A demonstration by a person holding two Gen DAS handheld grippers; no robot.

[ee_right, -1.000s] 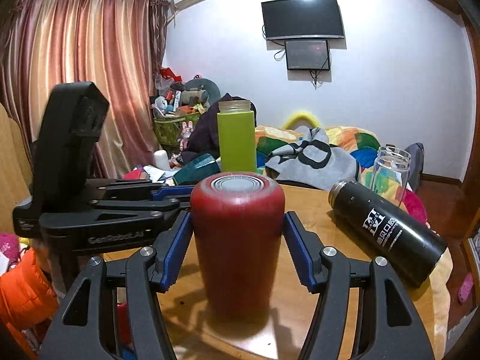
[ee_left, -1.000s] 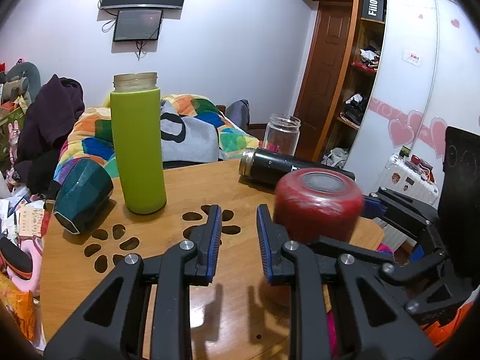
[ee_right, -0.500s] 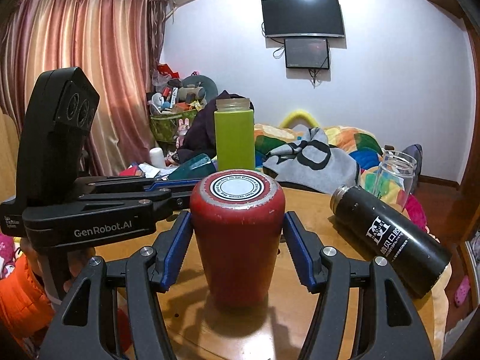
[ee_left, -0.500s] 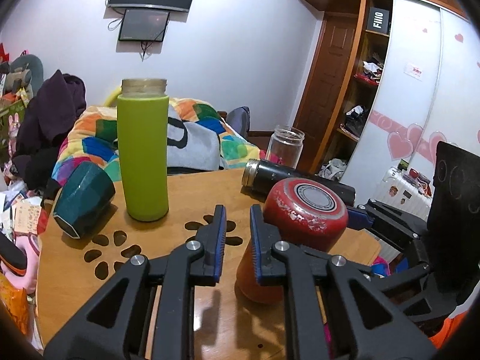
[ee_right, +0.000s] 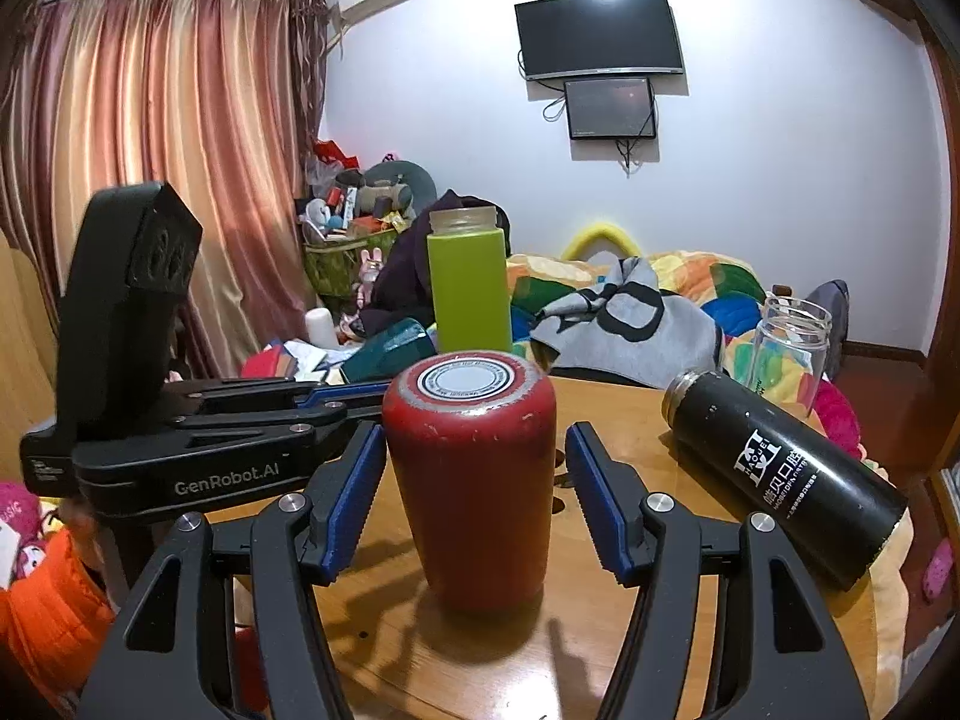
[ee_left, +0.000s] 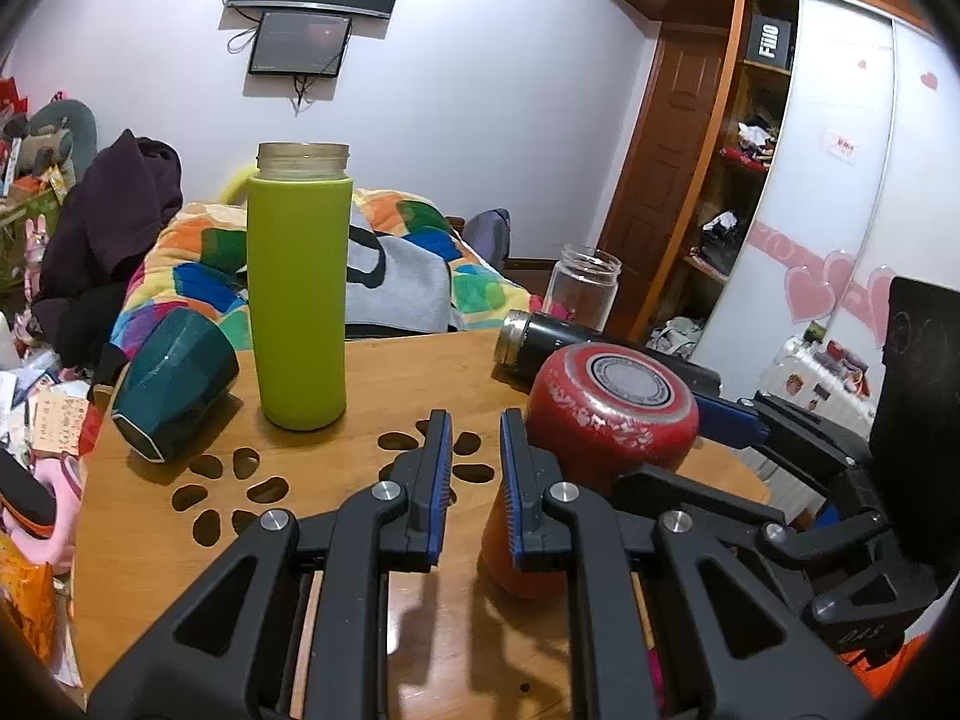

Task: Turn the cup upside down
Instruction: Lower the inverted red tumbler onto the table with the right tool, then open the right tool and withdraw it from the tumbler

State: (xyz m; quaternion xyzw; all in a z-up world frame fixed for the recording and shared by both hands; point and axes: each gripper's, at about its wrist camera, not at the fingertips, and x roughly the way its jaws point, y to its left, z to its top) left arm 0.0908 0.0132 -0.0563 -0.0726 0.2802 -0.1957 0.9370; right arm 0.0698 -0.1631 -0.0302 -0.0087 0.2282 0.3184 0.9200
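With the red cup (ee_right: pixel 471 480) base-up on the table (ee_right: pixel 630 420) between its parted, non-touching fingers, draw the right tool (ee_right: pixel 471 498) straight back (left tool (ee_left: pixel 471 474) is nearly closed, empty).

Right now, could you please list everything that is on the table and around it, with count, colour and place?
red cup: 1, red, bottom up on the table, between the right gripper's fingers with a gap on each side
green bottle: 1, lime green, upright, no lid, far side of the table
black flask: 1, black with white print, lying on its side, right of the red cup
teal cup: 1, dark teal, on its side at the table's left edge
glass jar: 1, clear, upright behind the black flask
table: 1, wooden, with petal-shaped cut-outs
left gripper: 1, black with blue pads, empty, narrow gap
right gripper: 1, black with blue pads, open
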